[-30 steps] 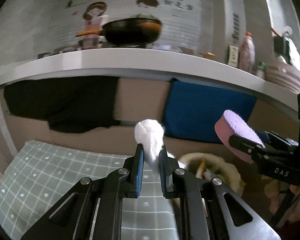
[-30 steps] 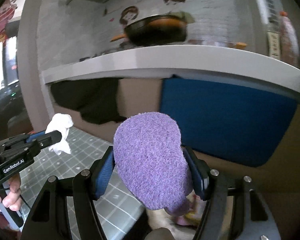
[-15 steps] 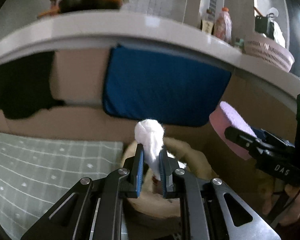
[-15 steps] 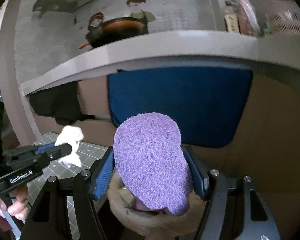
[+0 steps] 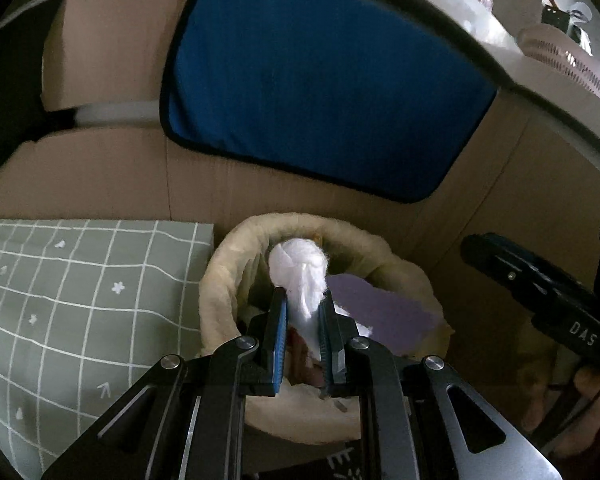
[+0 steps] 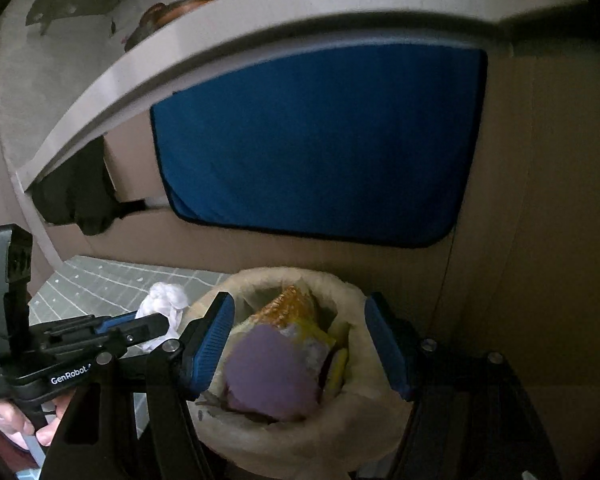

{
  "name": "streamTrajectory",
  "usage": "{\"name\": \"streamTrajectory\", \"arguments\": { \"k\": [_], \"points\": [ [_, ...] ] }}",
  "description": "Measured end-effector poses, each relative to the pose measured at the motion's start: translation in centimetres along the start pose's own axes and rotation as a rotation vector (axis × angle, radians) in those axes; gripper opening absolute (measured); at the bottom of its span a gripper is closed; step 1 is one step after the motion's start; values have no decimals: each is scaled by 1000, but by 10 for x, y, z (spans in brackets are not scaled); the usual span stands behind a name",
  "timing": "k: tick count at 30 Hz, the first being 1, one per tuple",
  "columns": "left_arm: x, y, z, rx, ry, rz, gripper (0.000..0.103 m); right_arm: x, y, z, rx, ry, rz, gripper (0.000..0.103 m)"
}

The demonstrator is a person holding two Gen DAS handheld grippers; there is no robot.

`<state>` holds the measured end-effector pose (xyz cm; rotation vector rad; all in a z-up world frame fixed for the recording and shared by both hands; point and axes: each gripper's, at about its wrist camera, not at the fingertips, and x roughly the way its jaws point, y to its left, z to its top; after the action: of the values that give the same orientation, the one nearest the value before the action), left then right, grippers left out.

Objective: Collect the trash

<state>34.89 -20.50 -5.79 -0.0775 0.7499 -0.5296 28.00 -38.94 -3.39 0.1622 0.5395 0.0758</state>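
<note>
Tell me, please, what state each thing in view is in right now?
left gripper: shut on the white tissue wad, above the bin.
right gripper: open, empty.
purple sponge: lying in the bin.
lined trash bin: open, partly filled.
blue cloth: hanging flat.

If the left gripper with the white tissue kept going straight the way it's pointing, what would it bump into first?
Probably the inside of the cream-lined trash bin: the left gripper, shut on the white tissue, points down into its mouth, likely meeting the purple sponge lying there. Depth is hard to judge.
</note>
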Motion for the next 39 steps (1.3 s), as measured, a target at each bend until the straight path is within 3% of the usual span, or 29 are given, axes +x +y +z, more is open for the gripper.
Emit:
{"name": "streamTrajectory", "arguments": {
  "k": [9, 10, 12, 14, 18, 26, 30, 36, 39],
  "points": [
    [30, 9, -1, -37, 51, -50, 16, 18, -11, -4, 43, 17, 6, 65],
    [34, 10, 0, -45, 61, -66, 19, 19, -11, -3, 48, 17, 5, 65],
    [42, 12, 1, -66, 84, -108, 47, 18, -12, -4, 60, 16, 2, 65],
    [43, 14, 1, -83, 84, -118, 65, 16, -12, -6, 65, 15, -3, 65],
    [34, 19, 3, -94, 58, -88, 66, 10, -7, -9, 69, 21, -18, 65],
    [-39, 41, -10, -155, -21, 34, 66, -20, 20, -18, 53, 11, -17, 65],
    [-98, 35, -36, -92, -85, 141, 66, -48, 51, -29, 9, -2, -1, 65],
    [-171, 35, -79, -59, -98, 207, 66, -97, 103, -57, -81, -35, -7, 65],
    [-201, 34, -104, -31, -102, 315, 66, -123, 127, -74, -101, -67, -18, 65]
  ]
}}
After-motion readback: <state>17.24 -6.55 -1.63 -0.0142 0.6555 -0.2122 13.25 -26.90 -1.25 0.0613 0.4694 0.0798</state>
